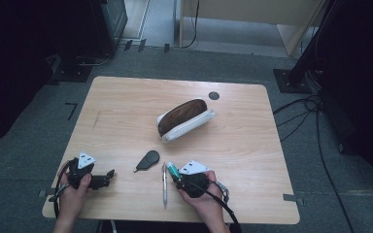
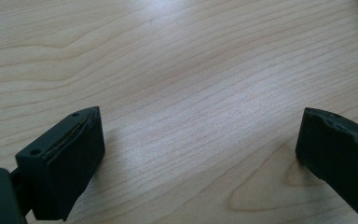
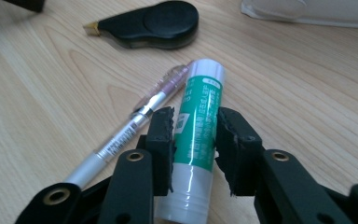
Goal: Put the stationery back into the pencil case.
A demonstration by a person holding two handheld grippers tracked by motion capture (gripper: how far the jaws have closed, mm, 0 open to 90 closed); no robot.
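Note:
My right gripper (image 1: 176, 177) (image 3: 196, 114) is shut on a green and white glue stick (image 1: 171, 169) (image 3: 199, 140), its pads against the stick's two sides. The stick's white cap end points away from me, low over the wooden table (image 1: 126, 102). A clear and silver pen (image 1: 164, 188) (image 3: 130, 128) lies on the wood just left of the stick. My left gripper (image 1: 110, 175) (image 2: 200, 121) rests near the table's front left, open, with bare wood between its jaws.
A black teardrop-shaped tape dispenser (image 1: 148, 160) (image 3: 151, 23) lies beyond the pen. A brown and white pencil case (image 1: 184, 119) (image 3: 307, 11) sits mid-table. A small black disc (image 1: 214, 95) is set in the far table top. Cables run over the floor at right.

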